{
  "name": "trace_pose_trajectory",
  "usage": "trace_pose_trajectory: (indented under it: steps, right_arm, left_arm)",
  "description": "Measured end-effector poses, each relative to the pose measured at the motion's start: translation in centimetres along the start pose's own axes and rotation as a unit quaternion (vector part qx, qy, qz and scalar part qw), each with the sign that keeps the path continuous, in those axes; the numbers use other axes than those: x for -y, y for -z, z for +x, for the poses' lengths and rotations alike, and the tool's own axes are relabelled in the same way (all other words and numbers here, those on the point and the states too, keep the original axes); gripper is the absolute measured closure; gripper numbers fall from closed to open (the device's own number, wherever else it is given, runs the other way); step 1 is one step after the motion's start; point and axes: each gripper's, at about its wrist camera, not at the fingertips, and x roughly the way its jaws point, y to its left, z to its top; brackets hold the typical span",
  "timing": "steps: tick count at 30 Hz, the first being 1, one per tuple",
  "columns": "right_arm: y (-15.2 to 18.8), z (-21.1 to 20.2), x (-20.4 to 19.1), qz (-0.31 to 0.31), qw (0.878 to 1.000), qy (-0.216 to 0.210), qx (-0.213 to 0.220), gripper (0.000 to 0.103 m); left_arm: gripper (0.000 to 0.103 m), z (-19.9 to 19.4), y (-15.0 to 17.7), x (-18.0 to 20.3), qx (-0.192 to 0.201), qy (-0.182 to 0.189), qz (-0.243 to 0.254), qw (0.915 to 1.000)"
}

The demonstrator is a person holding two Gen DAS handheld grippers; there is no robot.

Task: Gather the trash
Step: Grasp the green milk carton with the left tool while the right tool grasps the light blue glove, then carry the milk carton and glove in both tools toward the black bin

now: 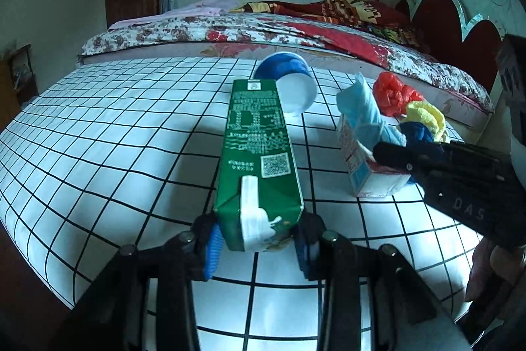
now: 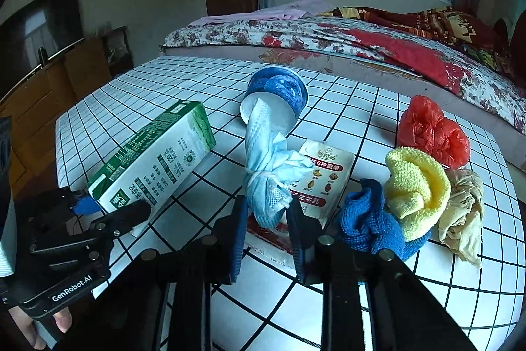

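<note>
My left gripper [image 1: 258, 237] is shut on the near end of a green milk carton [image 1: 258, 150], which lies lengthwise on the checked table; it also shows in the right wrist view [image 2: 157, 160]. My right gripper [image 2: 268, 216] is shut on a bunched light blue face mask [image 2: 266, 166], held upright above a small white and red milk carton [image 2: 325, 180]. The mask [image 1: 365, 114] and that carton [image 1: 365, 166] show in the left wrist view too, with the right gripper [image 1: 394, 155].
A tipped blue and white cup [image 2: 276, 101] lies behind the mask. A red plastic bag [image 2: 430, 134], yellow cloth [image 2: 417, 183], blue cloth [image 2: 374, 219] and crumpled beige paper [image 2: 463, 213] lie at right. A bed [image 2: 361, 38] borders the table's far edge.
</note>
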Motion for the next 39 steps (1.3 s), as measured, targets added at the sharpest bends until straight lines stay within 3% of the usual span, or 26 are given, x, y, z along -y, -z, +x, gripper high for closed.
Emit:
trace_pose_trajectory:
  steps: [5, 16, 39]
  right_arm:
    - [0.0, -2.6, -0.4, 0.003, 0.999, 0.003, 0.037, 0.078]
    - [1.9, -8.3, 1.4, 0.026, 0.996, 0.037, 0.076, 0.079]
    - [9.1, -18.9, 7.1, 0.077, 0.986, 0.118, 0.095, 0.079]
  left_arm:
    - [0.065, -1.4, 0.4, 0.8, 0.015, 0.002, 0.006, 0.9999]
    - [0.065, -3.7, 1.3, 2.3, 0.022, 0.014, 0.024, 0.9994]
    - [0.065, -9.1, 3.9, 11.1, 0.042, 0.076, 0.086, 0.9925]
